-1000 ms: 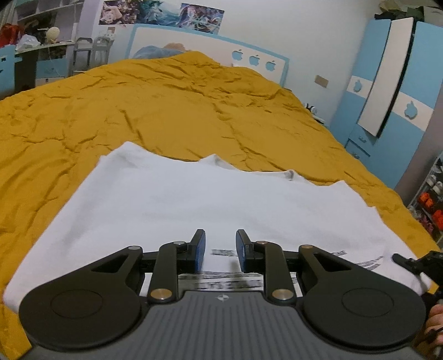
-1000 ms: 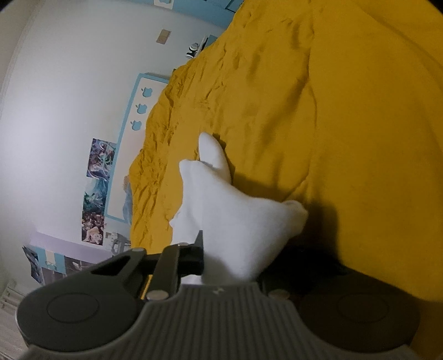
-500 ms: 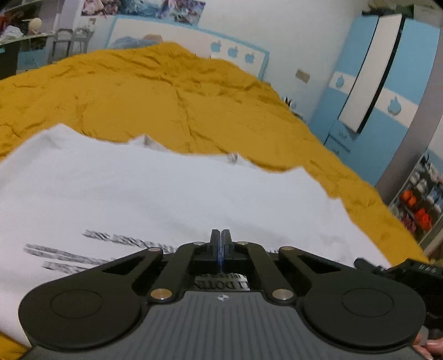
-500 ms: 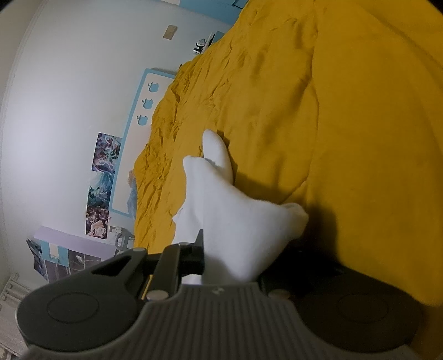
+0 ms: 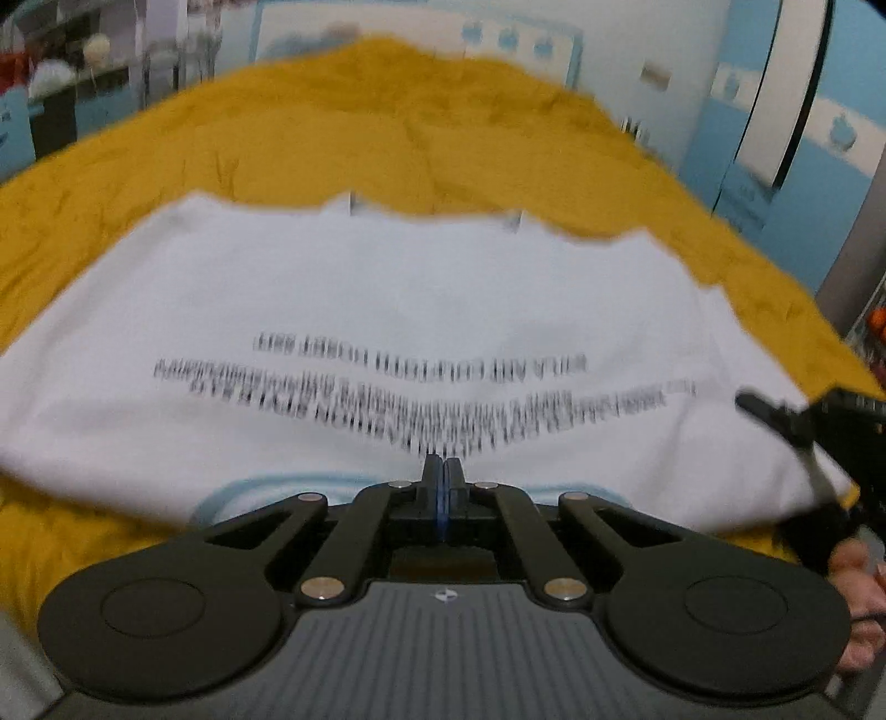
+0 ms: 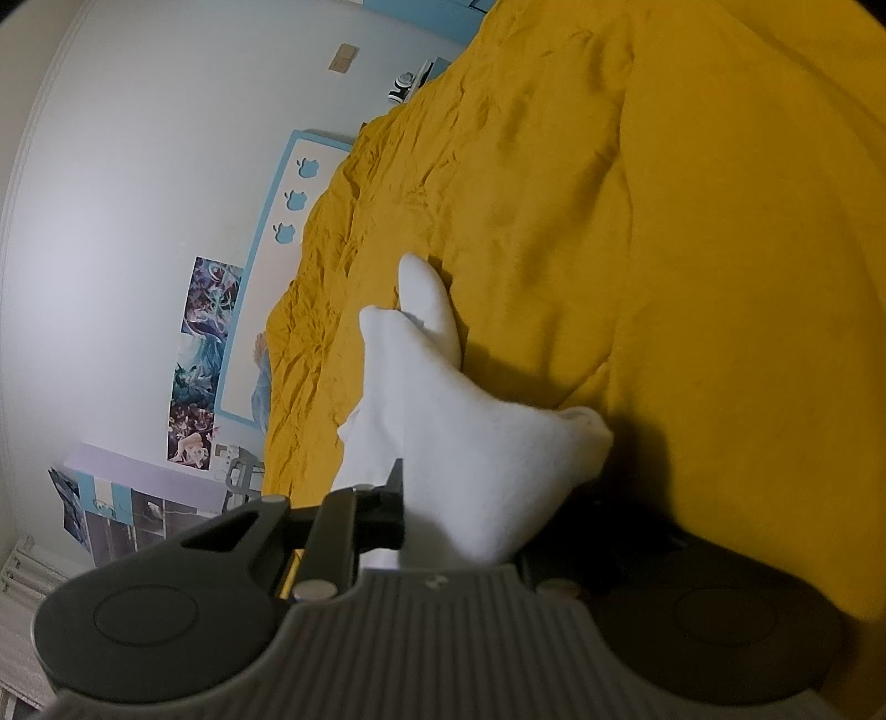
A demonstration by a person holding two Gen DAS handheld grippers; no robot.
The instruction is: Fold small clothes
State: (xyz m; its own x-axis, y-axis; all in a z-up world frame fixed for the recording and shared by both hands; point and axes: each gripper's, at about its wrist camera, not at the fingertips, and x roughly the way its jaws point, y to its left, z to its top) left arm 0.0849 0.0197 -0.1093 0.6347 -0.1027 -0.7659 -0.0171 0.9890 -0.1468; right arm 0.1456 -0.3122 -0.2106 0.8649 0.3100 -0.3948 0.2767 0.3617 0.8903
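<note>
A white T-shirt (image 5: 387,288) with lines of black print lies spread on the mustard-yellow bed cover (image 5: 387,133). My left gripper (image 5: 442,471) has its jaws closed together at the shirt's near edge, pinching the cloth. My right gripper (image 6: 443,498) is shut on a bunched corner of the same shirt (image 6: 443,410); the cloth hides its right finger. The right gripper also shows at the right edge of the left wrist view (image 5: 797,426), at the shirt's right corner.
A blue-and-white wardrobe (image 5: 786,111) stands right of the bed. A headboard (image 5: 421,33) with apple cut-outs is at the far end. A desk and chairs (image 5: 83,94) are at the back left. Posters (image 6: 205,354) hang on the wall.
My left gripper has closed on the shirt's near edge and pulled back, so more of the printed text shows. My right gripper keeps its hold and has barely moved.
</note>
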